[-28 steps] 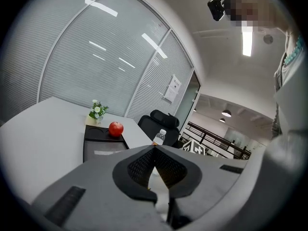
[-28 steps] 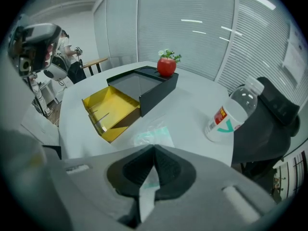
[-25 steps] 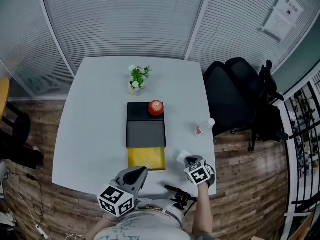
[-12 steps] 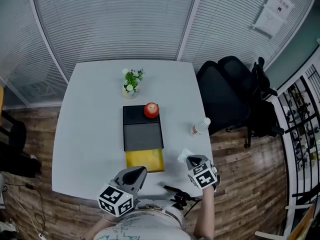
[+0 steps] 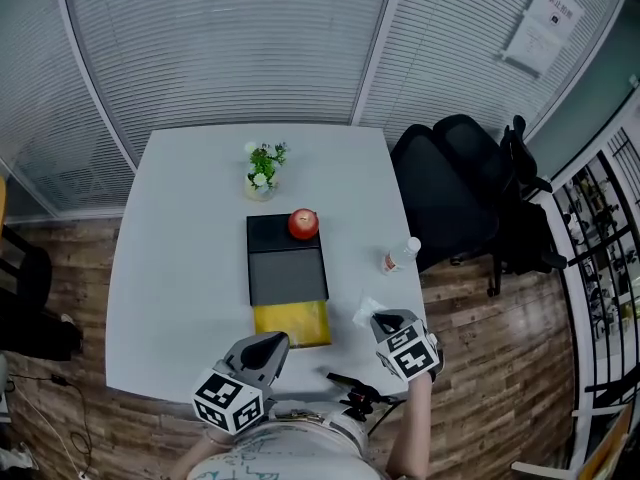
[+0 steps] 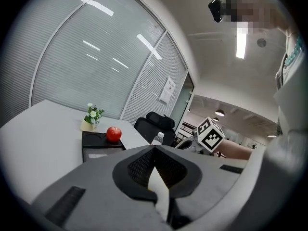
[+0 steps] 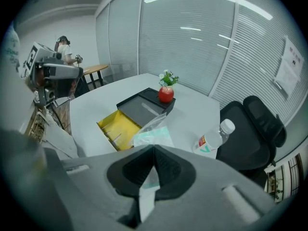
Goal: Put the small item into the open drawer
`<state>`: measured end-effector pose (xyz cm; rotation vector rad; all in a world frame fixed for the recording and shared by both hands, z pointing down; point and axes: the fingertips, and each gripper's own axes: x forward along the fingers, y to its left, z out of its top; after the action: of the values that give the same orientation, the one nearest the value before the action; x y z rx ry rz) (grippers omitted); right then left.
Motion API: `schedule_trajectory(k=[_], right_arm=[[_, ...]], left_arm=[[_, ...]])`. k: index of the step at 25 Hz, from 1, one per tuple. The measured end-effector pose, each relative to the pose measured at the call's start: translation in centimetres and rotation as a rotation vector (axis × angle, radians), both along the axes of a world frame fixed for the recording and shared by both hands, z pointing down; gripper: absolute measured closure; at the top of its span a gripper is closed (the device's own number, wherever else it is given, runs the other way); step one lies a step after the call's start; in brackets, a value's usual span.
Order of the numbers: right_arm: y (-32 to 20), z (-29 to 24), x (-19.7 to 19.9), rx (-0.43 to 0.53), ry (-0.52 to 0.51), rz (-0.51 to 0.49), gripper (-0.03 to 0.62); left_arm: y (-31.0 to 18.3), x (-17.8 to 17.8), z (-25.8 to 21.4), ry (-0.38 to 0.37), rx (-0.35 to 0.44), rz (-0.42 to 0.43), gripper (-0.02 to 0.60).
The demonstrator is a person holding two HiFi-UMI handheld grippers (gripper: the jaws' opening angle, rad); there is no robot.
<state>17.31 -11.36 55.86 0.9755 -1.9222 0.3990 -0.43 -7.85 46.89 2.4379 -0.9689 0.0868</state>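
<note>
The small item is a clear plastic packet point(image 7: 153, 131) with pale green contents. My right gripper point(image 7: 154, 151) is shut on its near edge and holds it above the table's front right part. In the head view the packet point(image 5: 366, 308) hangs just right of the open yellow drawer point(image 5: 291, 323), with the right gripper point(image 5: 383, 320) behind it. The drawer point(image 7: 118, 125) sticks out of a dark box point(image 5: 287, 264) toward me. My left gripper point(image 5: 272, 344) hovers at the front edge, near the drawer, its jaws meeting at the tips point(image 6: 154, 148) with nothing seen between them.
A red apple point(image 5: 303, 223) sits on the box's far end. A small potted plant point(image 5: 262, 167) stands behind it. A water bottle point(image 5: 401, 256) lies near the white table's point(image 5: 180, 268) right edge. A black office chair point(image 5: 455, 193) stands to the right.
My right gripper has risen with the packet, coming closer to the head camera. The left gripper has stayed where it was.
</note>
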Motion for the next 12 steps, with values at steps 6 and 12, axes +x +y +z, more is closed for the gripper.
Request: schedule_trajectory(k=[6,12], right_arm=[[0.2,-0.4,-0.4,0.006,-0.004,-0.013,0.591],[0.6,-1.1,-0.7,0.003,0.006,-0.019,0.591]], left_arm=[[0.0,-0.3,-0.1,-0.02,0.02,-0.005,0.584],[0.3,-0.4,-0.3,-0.03,0.026,-0.007,0.584]])
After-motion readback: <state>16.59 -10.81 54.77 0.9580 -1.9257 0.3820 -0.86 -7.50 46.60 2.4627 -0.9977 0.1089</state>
